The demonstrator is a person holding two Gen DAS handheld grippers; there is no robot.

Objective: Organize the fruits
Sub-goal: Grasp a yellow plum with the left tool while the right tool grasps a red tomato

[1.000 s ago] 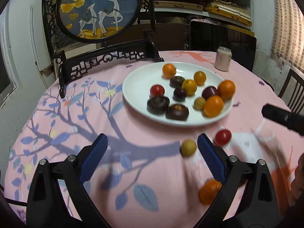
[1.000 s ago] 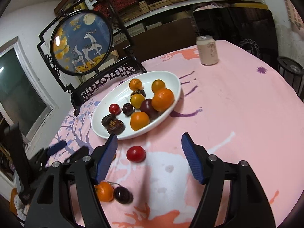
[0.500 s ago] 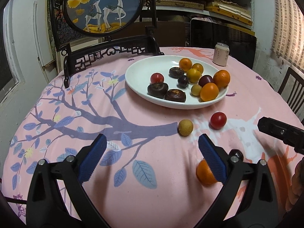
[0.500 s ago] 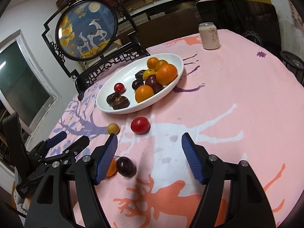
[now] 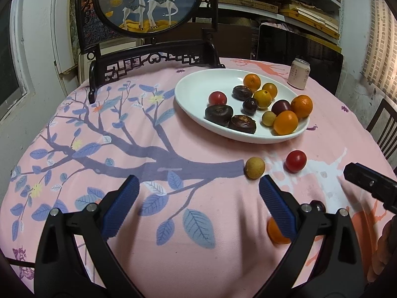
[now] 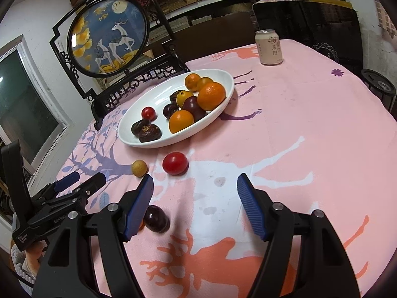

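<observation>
A white oval plate holds several oranges, dark plums and a red tomato. On the pink cloth in front of it lie a red tomato, a small yellow fruit, an orange and a dark plum. My left gripper is open and empty, with the orange behind its right finger. My right gripper is open and empty, with the plum beside its left finger.
A framed round deer picture on a black stand is at the table's back left. A drink can stands at the back right. A dark chair is at the right edge.
Both grippers have drawn back from the plate toward the near edge of the table, so the loose fruit now lies farther ahead. Both stay open.
</observation>
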